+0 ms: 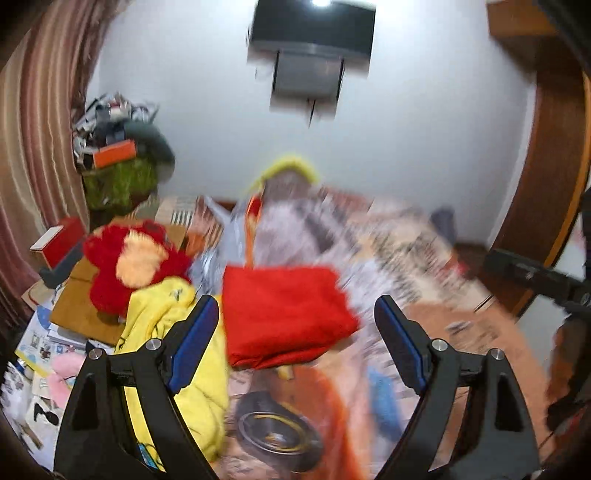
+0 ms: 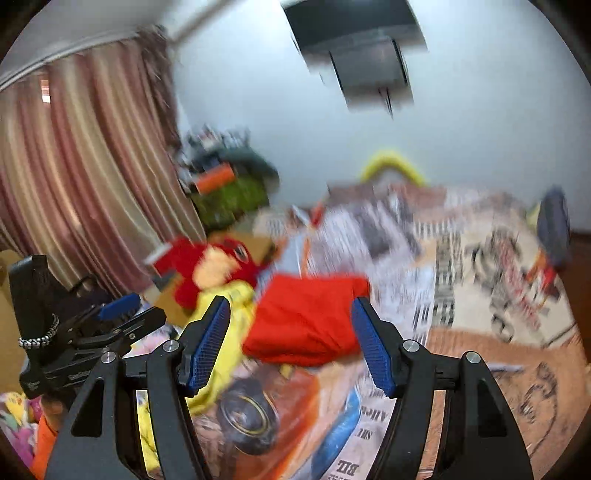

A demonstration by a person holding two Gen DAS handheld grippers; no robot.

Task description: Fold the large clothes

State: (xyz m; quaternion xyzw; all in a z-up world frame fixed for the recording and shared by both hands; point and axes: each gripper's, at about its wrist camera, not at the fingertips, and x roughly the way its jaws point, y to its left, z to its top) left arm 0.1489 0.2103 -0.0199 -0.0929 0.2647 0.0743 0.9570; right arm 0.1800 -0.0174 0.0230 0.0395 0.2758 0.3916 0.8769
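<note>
Red garment [image 1: 284, 317], apparently folded (view blurred), lies on the bed [image 1: 424, 258] at frame centre, ahead of both left gripper [image 1: 297, 325] and right gripper [image 2: 290, 326], jaws apart and empty, long axis left-right, neither clearly nearer.

Printed bedsheet [image 2: 369, 435]: upside-down letters, blurred; "BIL", "SHI" partly legible.

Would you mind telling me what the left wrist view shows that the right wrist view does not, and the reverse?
Only the left wrist view shows the wooden door frame at the right edge and the pink soft item at lower left. Only the right wrist view shows the left gripper from the side, its jaws open. Both show the folded red garment, the yellow garment, the red plush toy, the curtain and the wall-mounted screen.
</note>
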